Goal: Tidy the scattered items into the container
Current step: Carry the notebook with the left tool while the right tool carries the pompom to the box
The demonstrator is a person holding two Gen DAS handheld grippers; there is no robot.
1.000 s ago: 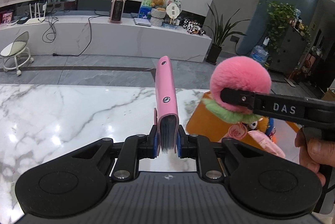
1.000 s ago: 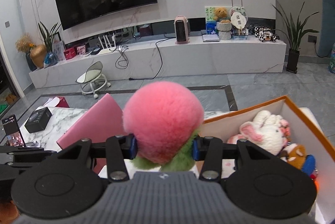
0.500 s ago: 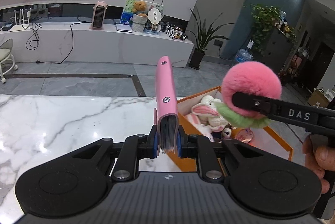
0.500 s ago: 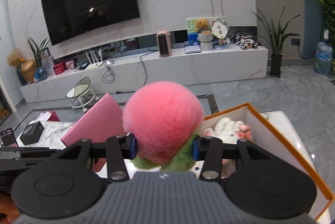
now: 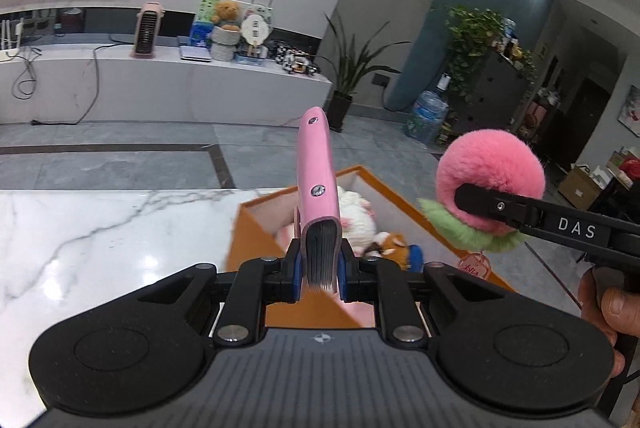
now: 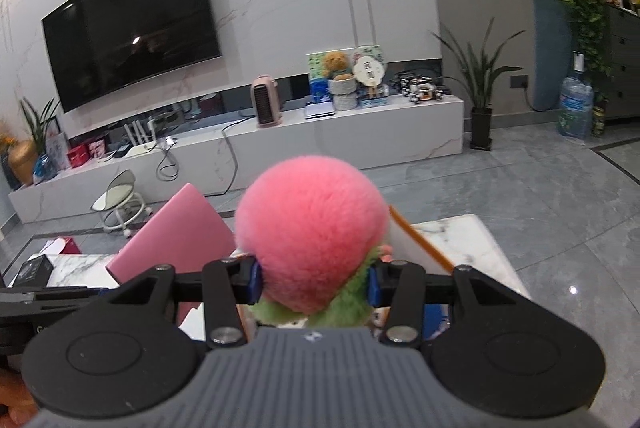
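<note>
My left gripper point(image 5: 319, 278) is shut on a pink notebook point(image 5: 317, 184), held spine-up in the air over the near end of the orange box point(image 5: 256, 228). The notebook's pink cover also shows in the right wrist view point(image 6: 176, 232). My right gripper point(image 6: 314, 282) is shut on a fluffy pink peach plush with green leaves point(image 6: 312, 244); in the left wrist view the plush point(image 5: 490, 184) hangs above the box's right side. The box holds a white plush point(image 5: 356, 212) and other small toys point(image 5: 392, 244).
The box stands on a white marble table point(image 5: 100, 240). A black box point(image 6: 30, 268) lies at the table's far left. Behind are grey floor, a low TV bench point(image 6: 280, 140) and a white stool point(image 6: 120, 204).
Both grippers have moved right and toward the orange box with their loads; the box now lies right under the notebook and the plush. Both grips are unchanged.
</note>
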